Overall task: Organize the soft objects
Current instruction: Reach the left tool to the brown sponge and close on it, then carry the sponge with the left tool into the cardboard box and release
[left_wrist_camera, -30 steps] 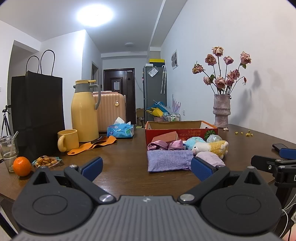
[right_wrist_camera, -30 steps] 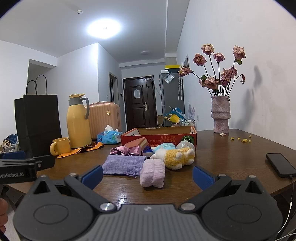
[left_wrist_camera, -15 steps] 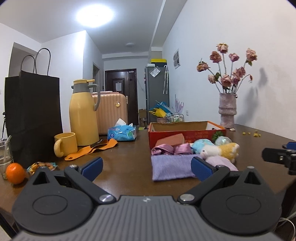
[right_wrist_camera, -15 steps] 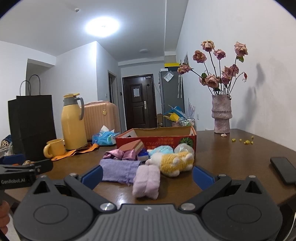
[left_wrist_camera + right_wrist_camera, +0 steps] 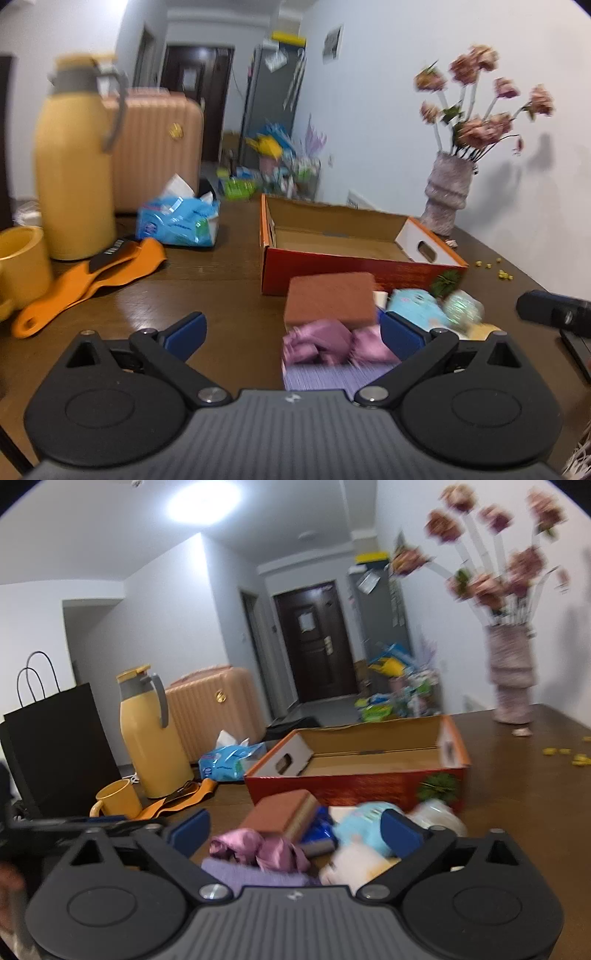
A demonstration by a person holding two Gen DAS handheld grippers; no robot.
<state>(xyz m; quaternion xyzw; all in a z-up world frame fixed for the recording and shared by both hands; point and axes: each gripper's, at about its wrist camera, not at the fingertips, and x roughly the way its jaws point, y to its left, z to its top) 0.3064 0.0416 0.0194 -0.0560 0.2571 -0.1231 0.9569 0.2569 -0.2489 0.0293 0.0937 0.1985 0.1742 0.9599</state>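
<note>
Hovering low over the dark wooden bench, the right gripper is seen with its blue-padded jaws spread wide; they have just been closing a little, with nothing pressed between them. The soft things are heaped directly ahead of and beneath it: a crumpled pink satin pouch nearest the middle, a flat lilac woven cloth under it, a pale blue plush toy towards the right jaw and a cream-and-yellow plush lamb just below that. A brown rectangular block is propped on the heap beyond the pouch. Behind the heap, a shallow red cardboard box stands open and apparently empty, and is judged to be where the things belong.

The left gripper is likewise held apart and empty, with the same heap ahead of its right jaw and bare bench ahead of its left.

All these pieces are judged light and yielding. The satin would probably slip, so a bunched fold should be pinched rather than a single layer. The plush toys could be squeezed across the body without harm. The flat cloth lies tight to the bench and would best be lifted by a raised edge once what rests on it is cleared.

Blur hides finer detail.
</note>
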